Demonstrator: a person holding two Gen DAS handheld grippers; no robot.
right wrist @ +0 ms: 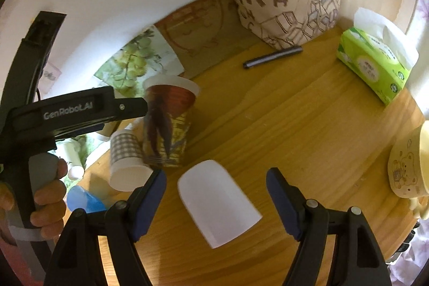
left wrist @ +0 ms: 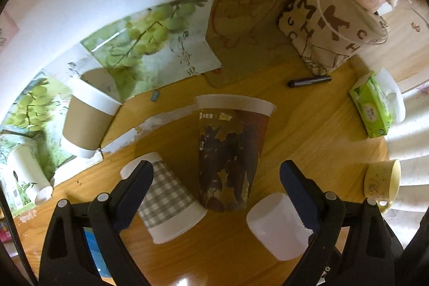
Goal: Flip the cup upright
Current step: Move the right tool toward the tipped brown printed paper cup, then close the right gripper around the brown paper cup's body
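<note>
A white plastic cup (right wrist: 218, 204) stands upside down on the wooden table (right wrist: 295, 125), between the open fingers of my right gripper (right wrist: 216, 192), which is empty. The same cup shows in the left wrist view (left wrist: 277, 225). A grey checked paper cup (left wrist: 167, 200) also stands upside down; it also shows in the right wrist view (right wrist: 126, 160). A tall brown printed cup (left wrist: 230, 152) stands upright between them, also in the right wrist view (right wrist: 167, 122). My left gripper (left wrist: 215, 178) is open and empty, its fingers either side of the tall cup, in front of it.
A brown-sleeved paper cup (left wrist: 88, 117) and a white cup (left wrist: 29, 176) lie on the grape-print sheets at the left. A fabric basket (left wrist: 329, 26), a dark pen (left wrist: 308, 81), a green tissue pack (right wrist: 375, 66) and a yellow mug (right wrist: 410, 165) sit at the back and right.
</note>
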